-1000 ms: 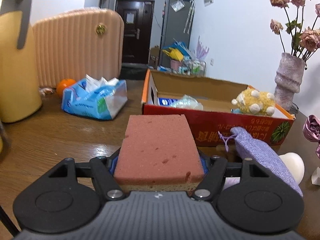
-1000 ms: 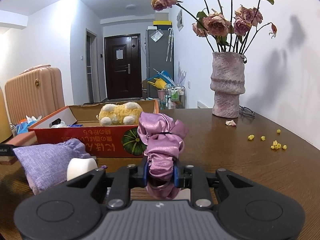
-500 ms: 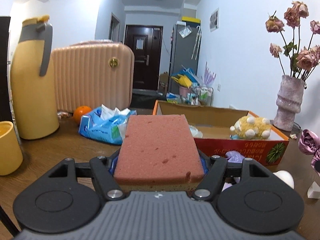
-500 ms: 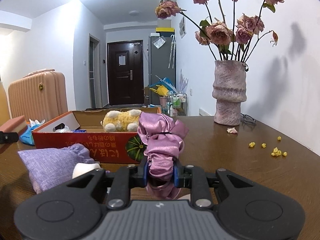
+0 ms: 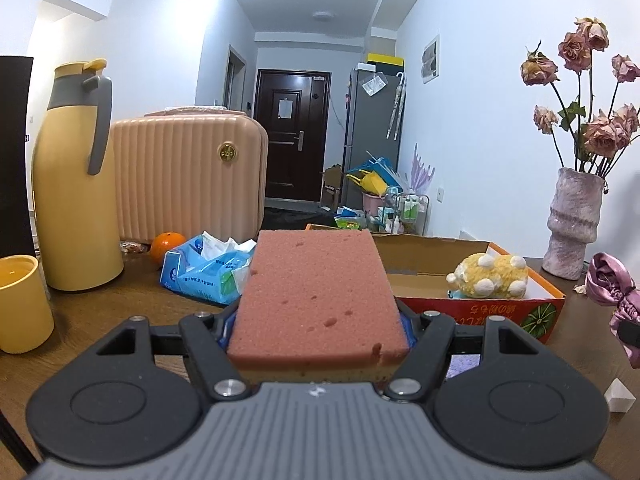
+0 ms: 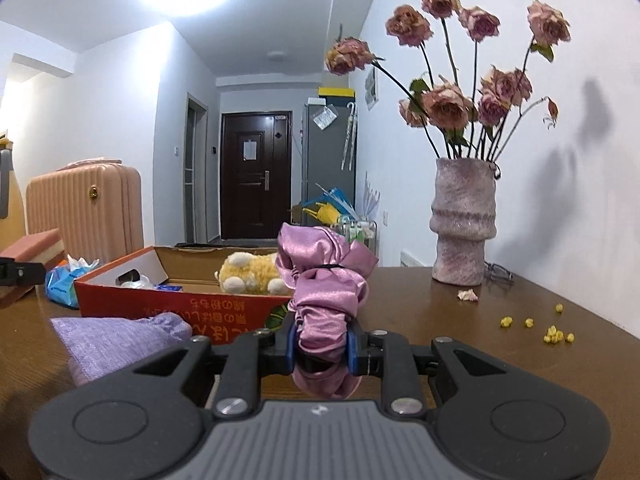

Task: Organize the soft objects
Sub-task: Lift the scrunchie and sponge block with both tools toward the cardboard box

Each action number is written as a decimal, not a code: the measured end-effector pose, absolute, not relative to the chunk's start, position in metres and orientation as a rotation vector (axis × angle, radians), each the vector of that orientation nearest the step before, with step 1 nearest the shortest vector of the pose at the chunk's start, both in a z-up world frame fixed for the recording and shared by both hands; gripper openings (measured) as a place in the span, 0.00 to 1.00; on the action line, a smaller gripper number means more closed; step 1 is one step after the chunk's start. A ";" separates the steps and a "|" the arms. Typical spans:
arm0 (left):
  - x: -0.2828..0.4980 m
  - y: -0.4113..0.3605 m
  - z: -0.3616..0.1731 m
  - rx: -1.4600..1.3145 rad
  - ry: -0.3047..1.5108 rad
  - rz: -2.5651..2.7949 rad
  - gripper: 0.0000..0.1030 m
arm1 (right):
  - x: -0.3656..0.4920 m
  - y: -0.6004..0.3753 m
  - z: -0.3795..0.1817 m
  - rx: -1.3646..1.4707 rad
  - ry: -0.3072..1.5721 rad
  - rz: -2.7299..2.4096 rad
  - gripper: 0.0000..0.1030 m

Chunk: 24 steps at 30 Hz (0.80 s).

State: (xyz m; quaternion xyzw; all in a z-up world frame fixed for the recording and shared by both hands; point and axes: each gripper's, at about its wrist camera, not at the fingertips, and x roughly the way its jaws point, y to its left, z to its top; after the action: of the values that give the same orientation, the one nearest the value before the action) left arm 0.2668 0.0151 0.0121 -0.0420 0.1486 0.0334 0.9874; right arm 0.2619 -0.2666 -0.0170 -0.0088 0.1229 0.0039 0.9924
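Note:
My left gripper [image 5: 316, 332] is shut on a pink-and-yellow sponge [image 5: 316, 292] and holds it above the table, short of the red cardboard box [image 5: 500, 312]. My right gripper [image 6: 322, 346] is shut on a purple satin scrunchie [image 6: 324, 280], held above the table to the right of the box [image 6: 180, 306]. A yellow plush toy [image 5: 490, 276] lies inside the box; it also shows in the right wrist view [image 6: 250, 274]. A lilac fabric pouch [image 6: 116, 340] lies on the table in front of the box. The sponge [image 6: 36, 246] and scrunchie [image 5: 612, 280] each show in the other view.
A yellow thermos [image 5: 74, 184], a yellow cup [image 5: 22, 304], a pink suitcase [image 5: 188, 176], an orange [image 5: 168, 242] and a blue tissue pack [image 5: 208, 272] stand at the left. A vase of dried roses [image 6: 464, 224] stands at the right, with yellow crumbs [image 6: 554, 330] on the table.
Both grippers have risen, each still holding its object. The left view now looks level over the box instead of down at it. The pouch has dropped lower in the right view.

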 end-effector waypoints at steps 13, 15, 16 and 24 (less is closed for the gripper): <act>0.278 0.004 0.015 -0.082 0.278 0.087 0.69 | 0.267 -0.234 -0.017 -0.139 0.134 0.040 0.22; 0.280 0.003 0.016 -0.081 0.277 0.086 0.69 | 0.272 -0.230 -0.016 -0.145 0.127 0.047 0.22; 0.282 0.001 0.016 -0.079 0.274 0.087 0.69 | 0.274 -0.228 -0.016 -0.147 0.122 0.050 0.22; 0.296 -0.003 0.017 -0.077 0.267 0.089 0.69 | 0.291 -0.214 -0.015 -0.165 0.092 0.076 0.22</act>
State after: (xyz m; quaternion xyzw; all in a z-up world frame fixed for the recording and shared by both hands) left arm 0.2964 -0.0034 0.0172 -0.0385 0.1333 0.0445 0.9893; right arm 0.2914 -0.2136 -0.0154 -0.0824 0.0461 0.0380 0.9948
